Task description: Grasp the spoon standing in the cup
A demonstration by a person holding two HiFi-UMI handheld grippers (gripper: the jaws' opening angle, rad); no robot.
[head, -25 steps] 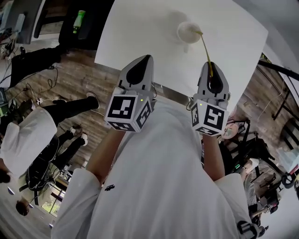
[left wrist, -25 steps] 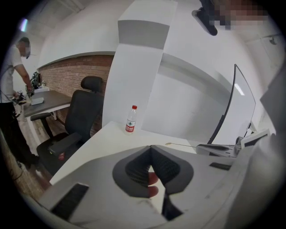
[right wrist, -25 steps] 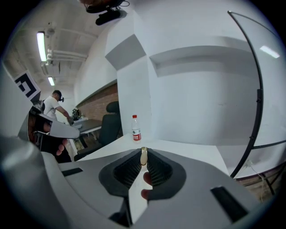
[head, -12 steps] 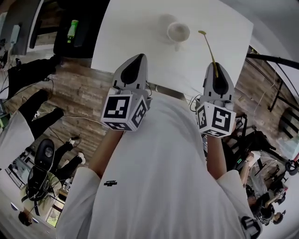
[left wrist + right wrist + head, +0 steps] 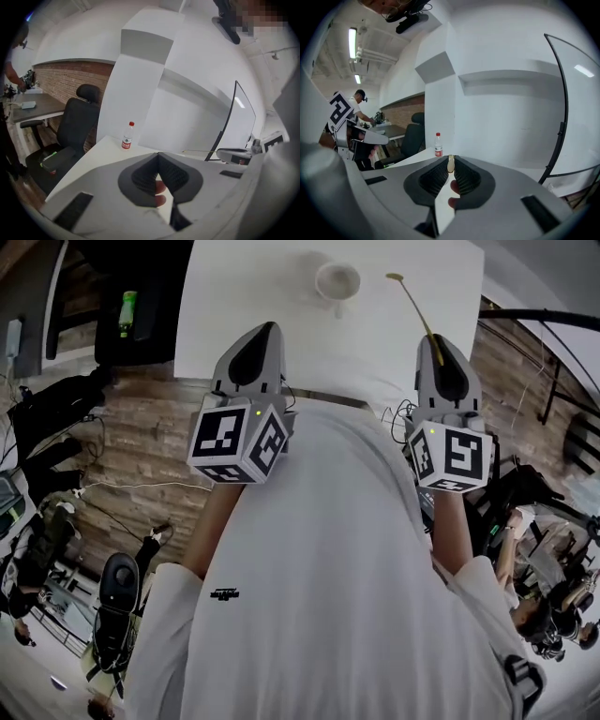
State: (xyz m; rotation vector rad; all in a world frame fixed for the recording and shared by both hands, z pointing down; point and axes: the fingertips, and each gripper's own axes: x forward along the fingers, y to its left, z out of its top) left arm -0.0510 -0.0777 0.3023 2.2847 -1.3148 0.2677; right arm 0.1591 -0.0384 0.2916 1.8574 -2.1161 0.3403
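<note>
A white cup (image 5: 337, 280) with a handle stands on the white table (image 5: 253, 287), with no spoon in it. My right gripper (image 5: 436, 340) is shut on the handle of a thin yellowish spoon (image 5: 412, 306), which slants up and left in the air, its bowl to the right of the cup. In the right gripper view the spoon (image 5: 450, 163) shows end-on, pinched between the pads of my right gripper (image 5: 450, 158). My left gripper (image 5: 266, 327) hovers at the table's near edge, left of the cup. Its jaws (image 5: 158, 155) meet with nothing between them.
A water bottle (image 5: 126, 136) with a red cap stands on the table's far side, and a black office chair (image 5: 79, 122) is beyond it. A green bottle (image 5: 127, 313) lies on a dark desk to the left. People sit on the floor around me.
The spoon's bowl was in the cup a second ago. My right gripper has lifted it out and carried it to the right, clear of the cup. Both grippers have spread apart.
</note>
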